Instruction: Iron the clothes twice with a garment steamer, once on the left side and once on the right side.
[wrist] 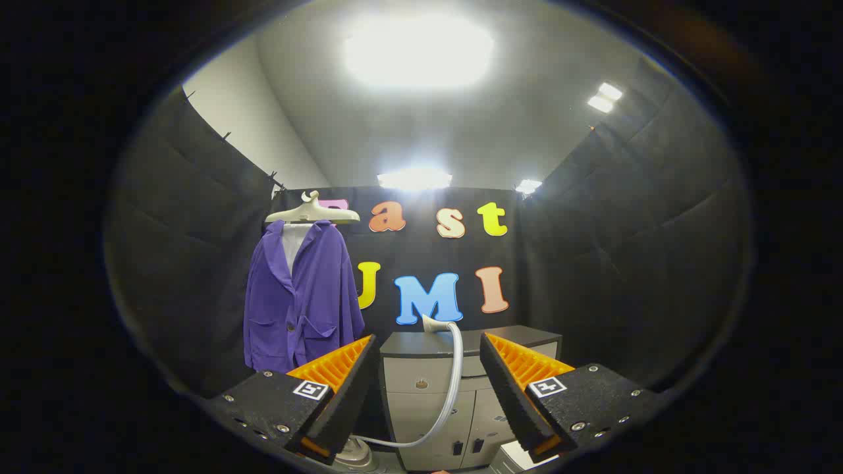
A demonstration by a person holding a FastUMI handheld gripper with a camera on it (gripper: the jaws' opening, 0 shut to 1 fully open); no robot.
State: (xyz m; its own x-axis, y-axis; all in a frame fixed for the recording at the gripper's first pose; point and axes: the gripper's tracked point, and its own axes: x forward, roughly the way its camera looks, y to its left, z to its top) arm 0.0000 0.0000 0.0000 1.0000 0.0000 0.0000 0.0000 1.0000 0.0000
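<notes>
The steamer head (431, 322) is tiny on the cabinet (421, 345), too small to make out its face. Its hose (453, 388) loops down the cabinet front and slips behind the left finger of the gripper (428, 388), whose fingers stand wide apart. Below the cabinet, the steamer base (355, 454) is half covered by that finger. Left of the cabinet, the purple jacket (299, 299) loses its hem behind the same finger. The cabinet's lower doors run out of sight.
</notes>
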